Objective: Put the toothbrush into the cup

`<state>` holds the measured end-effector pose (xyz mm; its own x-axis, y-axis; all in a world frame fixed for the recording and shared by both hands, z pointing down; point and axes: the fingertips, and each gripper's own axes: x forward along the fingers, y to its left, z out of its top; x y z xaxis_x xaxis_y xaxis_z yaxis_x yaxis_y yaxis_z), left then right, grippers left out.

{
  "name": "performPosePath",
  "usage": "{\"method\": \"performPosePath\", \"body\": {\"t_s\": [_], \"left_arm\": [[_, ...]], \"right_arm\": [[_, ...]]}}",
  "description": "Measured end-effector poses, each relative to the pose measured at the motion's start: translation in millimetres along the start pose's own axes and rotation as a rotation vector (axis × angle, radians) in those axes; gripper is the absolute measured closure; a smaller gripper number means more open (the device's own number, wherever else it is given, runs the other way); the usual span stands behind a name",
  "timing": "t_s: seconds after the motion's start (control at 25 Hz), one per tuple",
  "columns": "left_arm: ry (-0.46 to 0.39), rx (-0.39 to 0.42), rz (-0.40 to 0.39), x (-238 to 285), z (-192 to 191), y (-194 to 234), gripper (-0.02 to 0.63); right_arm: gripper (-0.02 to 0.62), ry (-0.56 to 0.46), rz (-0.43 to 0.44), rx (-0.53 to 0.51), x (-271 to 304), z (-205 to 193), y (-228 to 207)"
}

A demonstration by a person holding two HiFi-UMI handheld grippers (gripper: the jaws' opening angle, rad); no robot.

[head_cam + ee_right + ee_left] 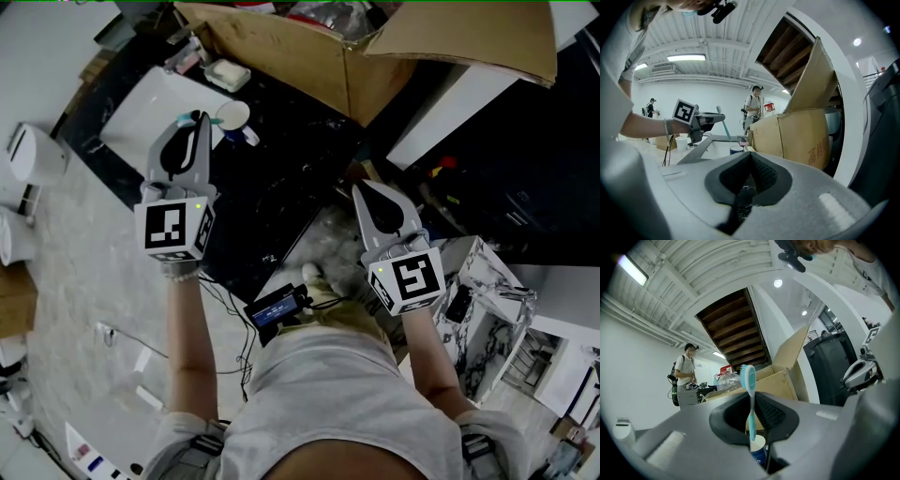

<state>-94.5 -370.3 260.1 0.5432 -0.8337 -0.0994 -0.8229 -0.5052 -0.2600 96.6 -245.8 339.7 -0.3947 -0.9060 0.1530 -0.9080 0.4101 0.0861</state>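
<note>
Over a glossy black countertop (pixel 272 187), the left gripper (pixel 752 427) was clamped on the slim teal plastic toothbrush (pixel 750 394). It held the brush upright, bristles up, near the white paper cup with blue print (pixel 758 449) but not yet in it. The right gripper (pixel 745 187) hung closed and empty, well apart. A tilted handle might catch the rim and topple the light cup. Beside the cup lay a white rectangular sink (pixel 155 112), and beyond it an open brown cardboard box (pixel 309 66) in a white-walled room.
</note>
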Motion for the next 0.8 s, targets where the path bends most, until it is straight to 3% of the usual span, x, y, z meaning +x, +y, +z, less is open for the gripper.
{"method": "performPosePath", "body": {"t_s": [0.8], "left_arm": [[0.135, -0.039, -0.027, 41, -71, -1, 0.561]], "right_arm": [[0.603, 0.041, -0.035, 0.010, -4, -13, -14]]}}
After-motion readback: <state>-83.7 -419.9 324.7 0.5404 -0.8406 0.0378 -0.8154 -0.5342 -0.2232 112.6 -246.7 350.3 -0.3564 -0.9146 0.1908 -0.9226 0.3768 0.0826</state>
